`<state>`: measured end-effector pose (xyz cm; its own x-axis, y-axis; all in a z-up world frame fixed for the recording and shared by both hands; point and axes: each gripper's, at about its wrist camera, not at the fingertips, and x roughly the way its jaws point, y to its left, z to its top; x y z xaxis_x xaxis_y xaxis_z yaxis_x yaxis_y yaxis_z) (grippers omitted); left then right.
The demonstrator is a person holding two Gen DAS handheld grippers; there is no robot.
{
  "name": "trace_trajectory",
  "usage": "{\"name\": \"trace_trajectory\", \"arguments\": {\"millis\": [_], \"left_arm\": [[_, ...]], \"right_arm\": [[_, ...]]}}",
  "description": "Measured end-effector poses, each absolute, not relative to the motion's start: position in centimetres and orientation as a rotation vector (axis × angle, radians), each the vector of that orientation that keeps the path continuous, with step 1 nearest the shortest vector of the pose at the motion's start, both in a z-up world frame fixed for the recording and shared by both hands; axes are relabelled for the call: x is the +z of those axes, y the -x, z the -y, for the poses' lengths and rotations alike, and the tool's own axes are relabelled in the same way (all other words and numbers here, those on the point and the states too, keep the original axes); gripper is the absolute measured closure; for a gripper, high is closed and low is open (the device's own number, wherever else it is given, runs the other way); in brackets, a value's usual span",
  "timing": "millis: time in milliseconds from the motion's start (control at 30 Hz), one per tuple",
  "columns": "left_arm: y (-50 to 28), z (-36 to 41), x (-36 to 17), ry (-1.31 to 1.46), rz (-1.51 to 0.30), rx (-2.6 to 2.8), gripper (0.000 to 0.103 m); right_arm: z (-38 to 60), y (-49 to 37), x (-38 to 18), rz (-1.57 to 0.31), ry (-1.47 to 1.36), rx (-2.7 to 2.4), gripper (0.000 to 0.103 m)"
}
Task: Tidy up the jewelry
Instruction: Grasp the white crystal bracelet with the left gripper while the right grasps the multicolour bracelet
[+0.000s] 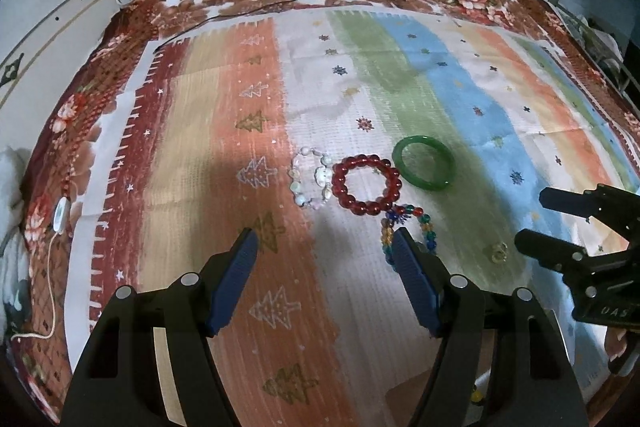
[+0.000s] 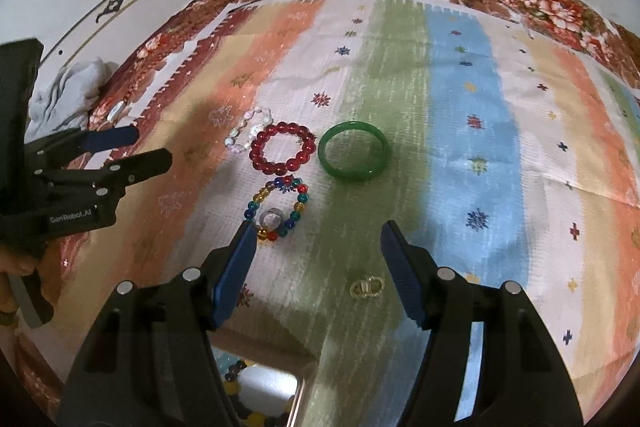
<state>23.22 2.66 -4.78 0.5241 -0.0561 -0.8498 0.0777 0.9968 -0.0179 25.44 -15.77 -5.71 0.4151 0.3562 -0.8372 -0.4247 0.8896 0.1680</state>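
Both tools stand released, nothing between their jaws — the left tool [image 1: 324, 247] and right tool [image 2: 318, 239] hover over the striped cloth [image 2: 460, 75]. Ahead lie a red bracelet [image 2: 281, 148], green bangle [image 2: 353, 155], pale bracelet [image 2: 248, 131], multicolored bracelet [image 2: 276, 207] and small gold clasp [image 2: 367, 287]. This looks like the approach — next, lower onto one piece and clench.

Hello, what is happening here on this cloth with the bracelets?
A person holds tongs in each hand above a striped cloth to organize jewelry. The left tongs and right tongs are both open and empty. On the cloth lie a green bangle, a red bead bracelet, a pale bead bracelet, a multicolour bead bracelet and a small gold clasp. Nothing is picked up yet.
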Motion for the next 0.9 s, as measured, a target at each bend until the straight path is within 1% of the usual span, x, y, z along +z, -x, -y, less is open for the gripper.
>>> {"name": "trace_trajectory", "arguments": {"millis": [333, 900], "left_arm": [[-26.1, -3.1, -7.6, -0.041, -1.086, -0.059, 0.034], [-30.5, -5.3, -10.6, -0.021, -1.148, 0.025, 0.034]], "right_arm": [[13.7, -28.9, -9.5, -1.141, 0.092, 0.517, 0.038], [11.9, -31.5, -12.7, -1.219, 0.131, 0.539, 0.039]]}}
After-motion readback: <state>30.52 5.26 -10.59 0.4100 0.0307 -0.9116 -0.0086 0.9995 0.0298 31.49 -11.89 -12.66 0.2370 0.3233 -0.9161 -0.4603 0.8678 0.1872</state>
